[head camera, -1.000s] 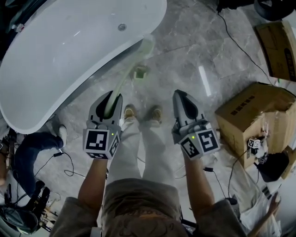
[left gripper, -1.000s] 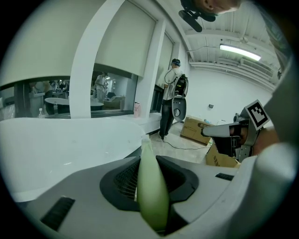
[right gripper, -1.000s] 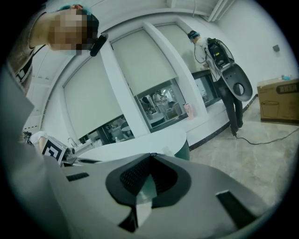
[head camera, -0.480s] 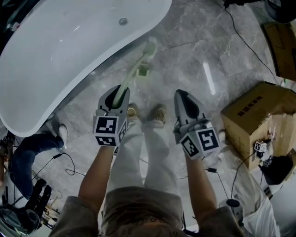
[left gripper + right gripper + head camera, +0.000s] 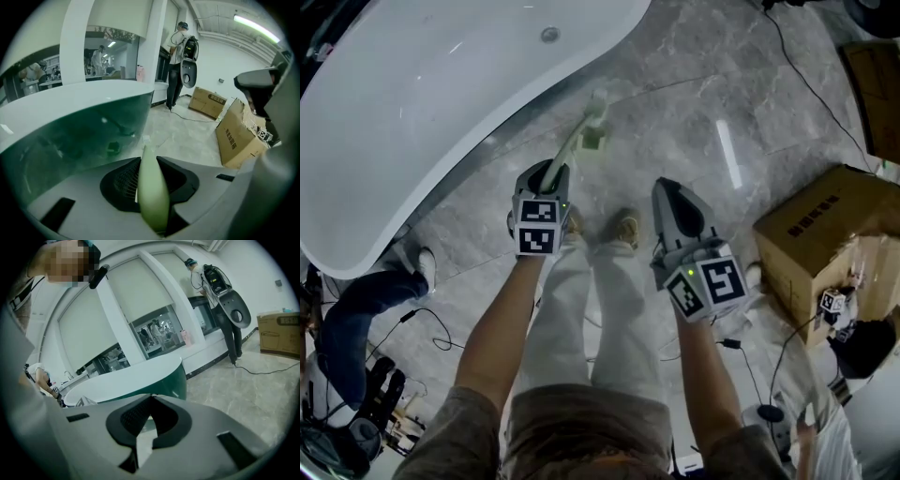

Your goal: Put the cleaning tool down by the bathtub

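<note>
The cleaning tool [image 5: 577, 134] is a long pale green brush. My left gripper [image 5: 551, 172] is shut on its handle, and the brush end slants out over the marble floor just beside the white bathtub [image 5: 412, 112]. In the left gripper view the green handle [image 5: 152, 192] sits clamped between the jaws, with the tub's dark green wall [image 5: 70, 140] close on the left. My right gripper [image 5: 668, 190] hangs to the right of the person's feet. Its jaw tips meet with nothing between them; its own view shows the tub [image 5: 140, 376] ahead.
Cardboard boxes [image 5: 825, 234] stand at the right, with a black cable [image 5: 797, 66] running across the floor past them. A person's leg and shoe [image 5: 366, 300] lie by the tub's near end. Another person [image 5: 180, 61] stands far off.
The left gripper has dropped toward the floor with the brush, which has tipped steeper and come closer to the tub's side. The right gripper has sunk a little.
</note>
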`<state>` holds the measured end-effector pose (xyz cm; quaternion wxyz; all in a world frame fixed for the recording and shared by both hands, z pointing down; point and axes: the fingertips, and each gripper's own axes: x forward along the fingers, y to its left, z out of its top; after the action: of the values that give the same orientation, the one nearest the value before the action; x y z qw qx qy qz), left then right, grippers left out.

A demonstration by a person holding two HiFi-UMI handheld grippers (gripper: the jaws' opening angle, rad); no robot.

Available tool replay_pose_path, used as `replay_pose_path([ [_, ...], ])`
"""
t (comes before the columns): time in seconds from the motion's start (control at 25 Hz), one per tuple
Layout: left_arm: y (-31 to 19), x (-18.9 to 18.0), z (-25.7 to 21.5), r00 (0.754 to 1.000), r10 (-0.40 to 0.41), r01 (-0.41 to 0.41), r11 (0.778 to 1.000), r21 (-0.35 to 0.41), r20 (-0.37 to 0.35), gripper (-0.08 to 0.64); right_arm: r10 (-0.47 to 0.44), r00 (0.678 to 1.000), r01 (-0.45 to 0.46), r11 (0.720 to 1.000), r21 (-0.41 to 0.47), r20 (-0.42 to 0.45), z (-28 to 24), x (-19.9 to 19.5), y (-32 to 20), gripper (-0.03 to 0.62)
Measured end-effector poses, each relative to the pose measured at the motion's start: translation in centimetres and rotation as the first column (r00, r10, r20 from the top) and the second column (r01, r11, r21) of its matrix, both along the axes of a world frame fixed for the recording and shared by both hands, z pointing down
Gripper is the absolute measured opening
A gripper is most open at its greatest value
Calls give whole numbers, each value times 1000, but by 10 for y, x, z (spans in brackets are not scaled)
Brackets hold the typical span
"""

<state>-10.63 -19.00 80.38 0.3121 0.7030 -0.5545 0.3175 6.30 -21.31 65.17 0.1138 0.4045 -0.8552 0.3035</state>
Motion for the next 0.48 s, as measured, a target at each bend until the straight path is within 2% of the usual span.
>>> replay_pose_path([
  [0.24,3,3,51,1000,-11,13,995,-102,13,107,-16,1000,17,1000,-17,2,13,-4,-4,-2],
  [0.48,-3,9,91,999,-12,20,977,-212,38,106,-29,1000,29,999,-35,-3,23,-2,-6,-2],
])
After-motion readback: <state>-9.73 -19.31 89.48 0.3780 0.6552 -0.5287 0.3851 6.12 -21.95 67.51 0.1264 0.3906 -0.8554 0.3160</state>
